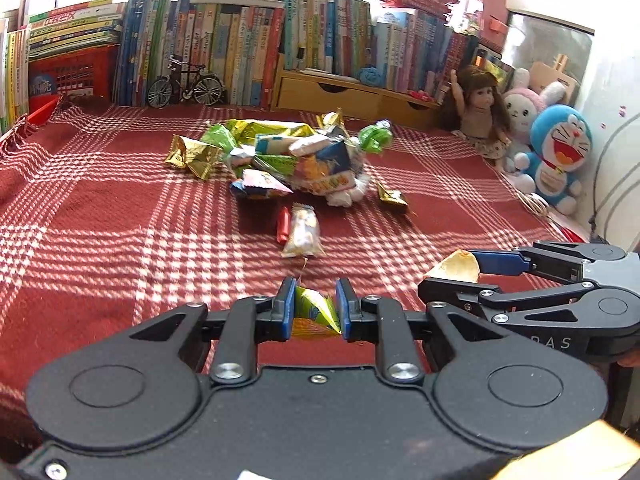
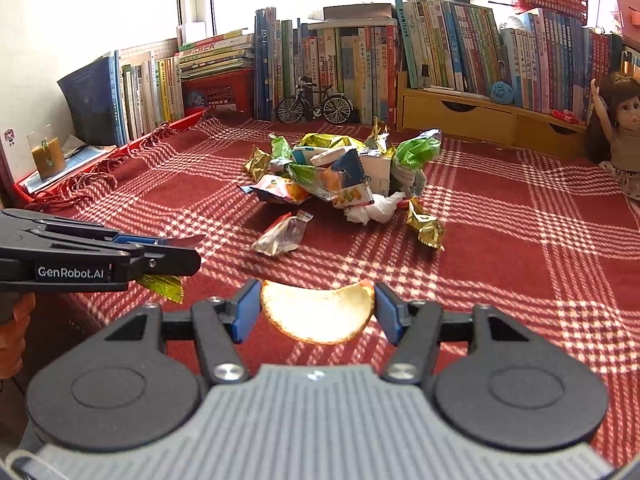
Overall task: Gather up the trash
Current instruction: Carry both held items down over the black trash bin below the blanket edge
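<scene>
One heap of wrappers [image 1: 288, 160] lay mid-counter [image 1: 100, 220] on the red plaid cloth, with three strays nearer the cameras than the heap: a clear packet [image 1: 302, 236], a small red piece [image 1: 282, 224] touching it, and a gold wrapper [image 1: 392, 197]. The left gripper [image 1: 314, 308] had its fingers clamped on one green-yellow wrapper [image 1: 314, 312], its pointed end aimed toward the heap. Just beside it, the right gripper [image 2: 316, 310], angled down toward the heap, pinched one curved chip [image 2: 318, 314] by its ends, long axis crosswise between the fingers.
</scene>
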`<state>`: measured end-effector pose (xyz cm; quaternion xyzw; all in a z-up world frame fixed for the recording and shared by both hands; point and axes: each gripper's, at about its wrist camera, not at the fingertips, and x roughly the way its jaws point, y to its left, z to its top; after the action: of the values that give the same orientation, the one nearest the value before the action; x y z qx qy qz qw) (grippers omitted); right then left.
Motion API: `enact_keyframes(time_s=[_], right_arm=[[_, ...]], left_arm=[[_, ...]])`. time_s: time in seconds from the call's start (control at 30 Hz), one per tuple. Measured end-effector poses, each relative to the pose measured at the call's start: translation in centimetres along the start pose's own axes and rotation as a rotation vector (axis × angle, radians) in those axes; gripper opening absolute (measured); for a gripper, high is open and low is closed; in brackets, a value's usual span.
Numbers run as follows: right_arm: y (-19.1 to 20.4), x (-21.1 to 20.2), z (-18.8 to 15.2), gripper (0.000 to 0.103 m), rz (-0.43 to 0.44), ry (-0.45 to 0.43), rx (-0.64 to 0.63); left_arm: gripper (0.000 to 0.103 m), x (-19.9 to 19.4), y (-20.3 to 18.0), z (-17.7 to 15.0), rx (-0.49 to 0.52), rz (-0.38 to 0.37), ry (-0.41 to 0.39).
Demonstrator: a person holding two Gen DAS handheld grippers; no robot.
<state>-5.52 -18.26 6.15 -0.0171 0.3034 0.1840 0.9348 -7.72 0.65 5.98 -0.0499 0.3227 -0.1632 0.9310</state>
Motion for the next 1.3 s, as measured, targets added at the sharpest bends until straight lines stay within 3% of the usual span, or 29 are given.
enact_keyframes(time_s=[0.37,0.53,0.87,1.3], right_arm=[[1.1,-4.0,-4.9,0.064,0.038,0.078,0.027],[2.0,-4.4,-7.6,0.064,0.056,0.156,0.011],[3.2,-2.2,-11.8,0.063,0.1,0.349,0.013],[3.6,0.4,-13.6,0.063,0.115,0.522,0.025]], left_arm=[[0.02,-4.4,-2.0,-4.5,0.06,-0.053,0.054],[0.02,-4.5,-2.9,-7.1,0.114,-0.086,0.14],[0.02,0.4,-2.5,-12.6,0.094,-0.075,0.409],[0.021,5.1,-1.2,-16.2,0.05,-0.019,0.585]])
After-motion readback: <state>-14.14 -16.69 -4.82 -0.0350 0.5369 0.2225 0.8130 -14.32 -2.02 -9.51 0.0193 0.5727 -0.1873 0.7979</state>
